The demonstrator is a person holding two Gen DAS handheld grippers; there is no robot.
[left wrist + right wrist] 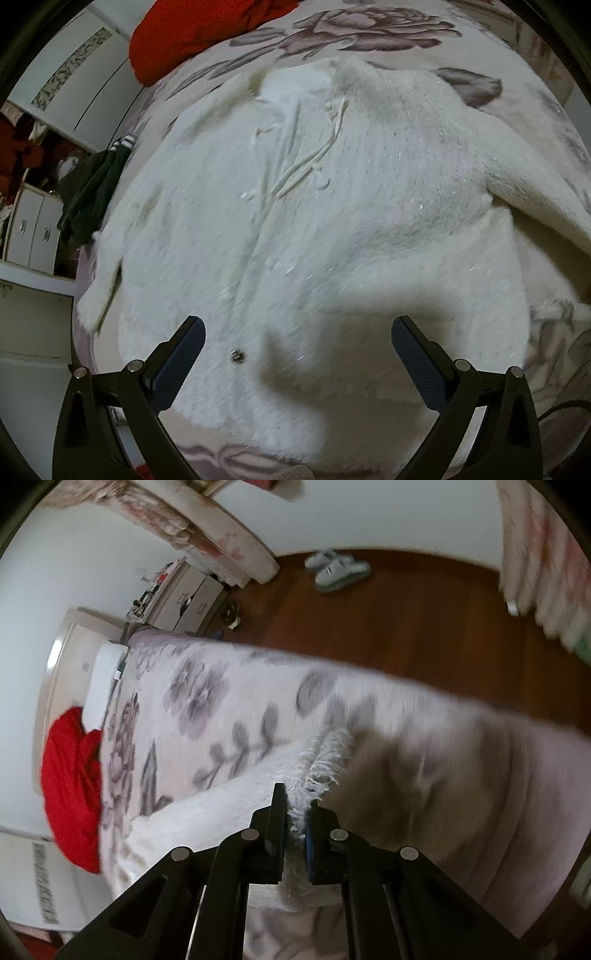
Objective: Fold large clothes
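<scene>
Sweater (314, 229) white, fuzzy knit. Bedspread (229, 686) pale, grey-mauve rose and leaf print. Red garment (72, 790) at 9 o'clock. Floor (406, 627) reddish-brown wood. Slippers (338, 570) light grey at 12 o'clock.

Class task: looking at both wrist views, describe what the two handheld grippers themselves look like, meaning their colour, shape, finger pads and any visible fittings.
Both are matte black, angular linkage frames. The left gripper has two flat fingers faced with dark blue textured pads, and round silver pivot pins at the joints. The right gripper has the same black arms and silver pins, with a brighter blue pad edge.
</scene>
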